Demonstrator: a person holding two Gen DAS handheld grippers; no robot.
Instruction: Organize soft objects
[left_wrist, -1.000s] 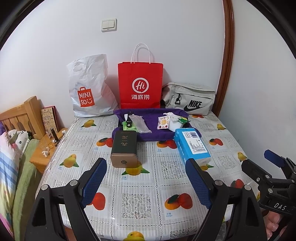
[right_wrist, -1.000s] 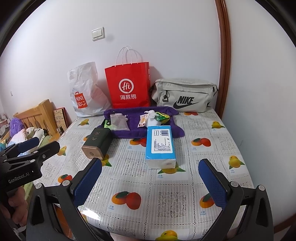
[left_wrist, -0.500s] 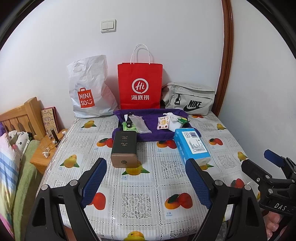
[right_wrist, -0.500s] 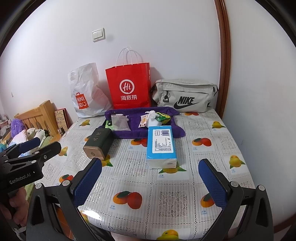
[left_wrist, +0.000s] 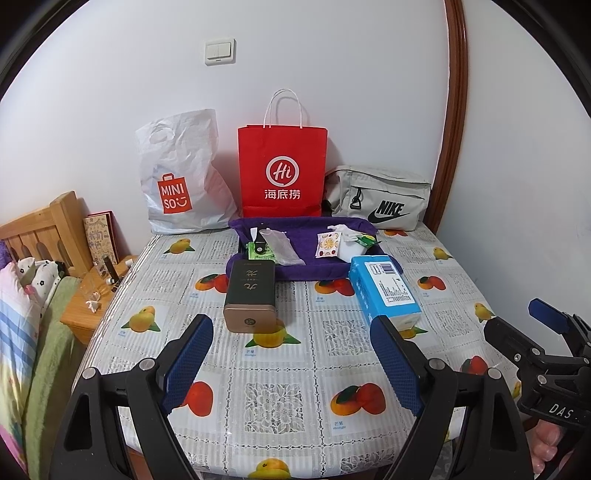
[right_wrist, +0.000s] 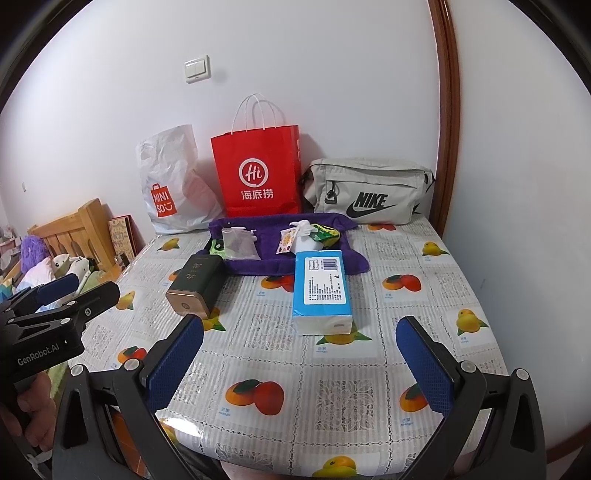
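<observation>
You are facing a table (left_wrist: 280, 391) covered with a fruit-print plastic cloth, its far edge against a white wall and its right edge near a second wall with a brown wooden door frame; a wooden bed headboard (left_wrist: 40, 229) and a small bedside cabinet (left_wrist: 92, 306) stand off its left edge. Along the far edge you have three bags: one white plastic bag (left_wrist: 181, 173), one red paper bag (left_wrist: 282, 173), and one grey waist bag (left_wrist: 380, 197) toward the far right corner. Just in front of them lies one purple towel (left_wrist: 314, 254), soft and rumpled, its edges turned up like a shallow tray, with several small packets and wrappers on it. Nearer you, around the table's middle, sit one dark tin with a gold end (left_wrist: 251, 295) and one blue pack of tissues (left_wrist: 384, 291), both touching the towel's near edge. Your left gripper (left_wrist: 291, 358) and right gripper (right_wrist: 299, 362) hover over the near edge, both with jaws spread wide and nothing between them.
</observation>
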